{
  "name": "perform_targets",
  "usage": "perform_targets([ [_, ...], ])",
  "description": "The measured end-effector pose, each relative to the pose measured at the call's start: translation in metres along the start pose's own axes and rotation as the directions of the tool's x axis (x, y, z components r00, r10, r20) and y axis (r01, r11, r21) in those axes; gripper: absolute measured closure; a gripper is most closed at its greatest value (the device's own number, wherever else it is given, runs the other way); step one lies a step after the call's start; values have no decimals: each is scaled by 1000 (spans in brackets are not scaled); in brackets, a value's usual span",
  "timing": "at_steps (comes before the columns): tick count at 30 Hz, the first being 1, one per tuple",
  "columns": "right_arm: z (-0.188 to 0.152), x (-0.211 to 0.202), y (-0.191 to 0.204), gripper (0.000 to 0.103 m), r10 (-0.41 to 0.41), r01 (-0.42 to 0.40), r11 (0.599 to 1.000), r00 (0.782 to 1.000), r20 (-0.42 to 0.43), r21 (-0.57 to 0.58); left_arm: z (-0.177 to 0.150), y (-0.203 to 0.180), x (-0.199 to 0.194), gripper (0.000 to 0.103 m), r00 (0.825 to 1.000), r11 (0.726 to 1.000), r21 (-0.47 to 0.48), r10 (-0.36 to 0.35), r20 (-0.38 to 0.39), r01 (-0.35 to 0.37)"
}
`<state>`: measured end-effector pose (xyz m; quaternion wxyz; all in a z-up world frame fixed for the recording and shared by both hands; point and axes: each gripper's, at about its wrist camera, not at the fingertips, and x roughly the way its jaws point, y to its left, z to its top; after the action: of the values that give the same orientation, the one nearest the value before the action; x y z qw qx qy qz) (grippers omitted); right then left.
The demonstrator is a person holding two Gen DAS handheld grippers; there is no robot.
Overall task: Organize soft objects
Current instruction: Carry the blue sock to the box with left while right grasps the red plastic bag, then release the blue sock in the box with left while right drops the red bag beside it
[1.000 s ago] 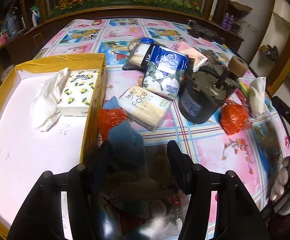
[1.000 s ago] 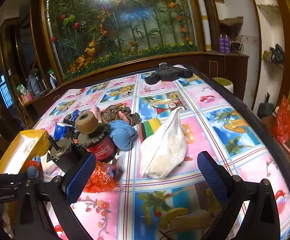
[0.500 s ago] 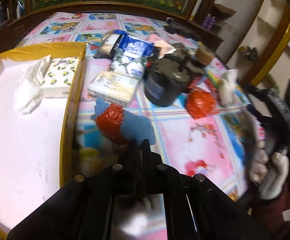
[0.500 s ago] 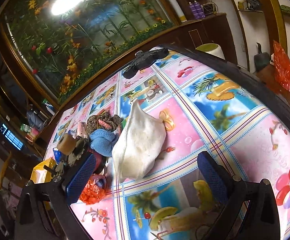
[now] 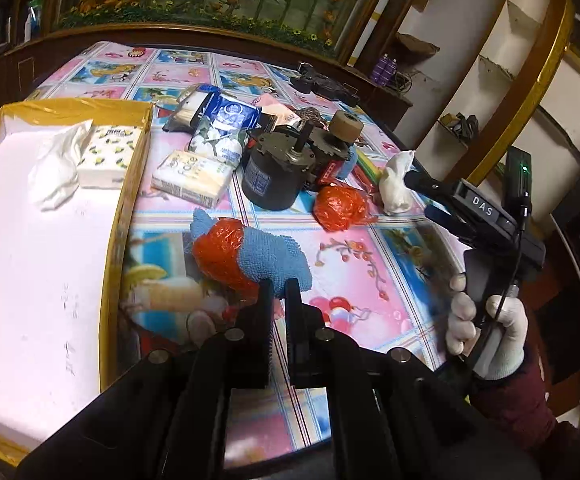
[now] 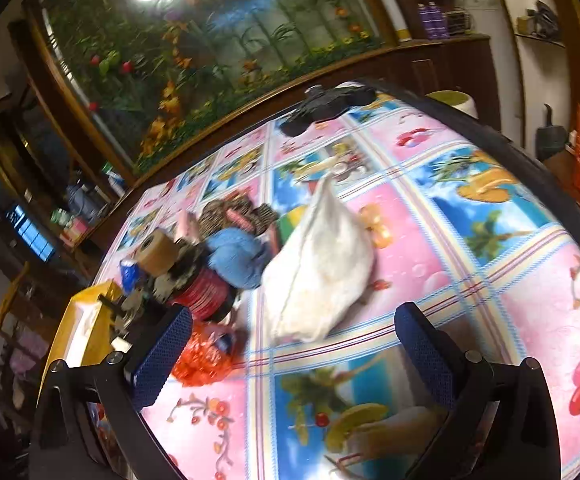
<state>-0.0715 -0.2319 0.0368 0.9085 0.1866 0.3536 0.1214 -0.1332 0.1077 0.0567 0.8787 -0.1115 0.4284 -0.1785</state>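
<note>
My left gripper (image 5: 277, 286) is shut on the near edge of a blue cloth (image 5: 268, 254) that lies against a crumpled orange-red bag (image 5: 220, 254), beside the yellow-rimmed tray (image 5: 128, 196). The tray holds a white cloth (image 5: 56, 168) and a lemon-print tissue pack (image 5: 108, 156). My right gripper (image 6: 292, 342) is open, just in front of a white cloth pouch (image 6: 322, 264); it also shows in the left wrist view (image 5: 424, 196) beside the pouch (image 5: 396, 178). Tissue packs (image 5: 192, 178) lie past the tray.
A dark motor with a tan wheel (image 5: 290, 168) stands mid-table, a second orange-red bag (image 5: 340, 208) beside it. A blue knit item (image 6: 236, 256), a patterned fabric (image 6: 234, 216) and a red spool (image 6: 206, 294) sit left of the pouch. A black object (image 6: 326, 104) lies at the far edge.
My left gripper closed on the blue cloth and drew back with it. My right gripper moved closer to the white pouch and tilted.
</note>
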Motion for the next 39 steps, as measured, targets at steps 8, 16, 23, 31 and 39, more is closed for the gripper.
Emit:
perform_targets([
  [8, -3, 45, 46, 19, 27, -44, 997, 972, -235, -71, -14, 16, -26, 100, 1000, 999, -41, 4, 29, -2],
  [16, 4, 49, 51, 61, -10, -4, 998, 977, -215, -66, -13, 53, -78, 100, 990, 995, -94, 32, 136, -20],
  [23, -6, -15, 94, 60, 60, -83, 983, 988, -141, -164, 5, 111, -94, 100, 981, 982, -150, 134, 140, -113],
  [31, -1, 4, 188, 60, 183, -250, 932, 950, -255, -264, 57, 173, -72, 100, 980, 968, -198, 173, 100, -151],
  [39, 6, 87, 298, 60, 194, -343, 874, 896, -398, -344, 89, 227, -34, 100, 987, 942, -307, 155, 40, -135],
])
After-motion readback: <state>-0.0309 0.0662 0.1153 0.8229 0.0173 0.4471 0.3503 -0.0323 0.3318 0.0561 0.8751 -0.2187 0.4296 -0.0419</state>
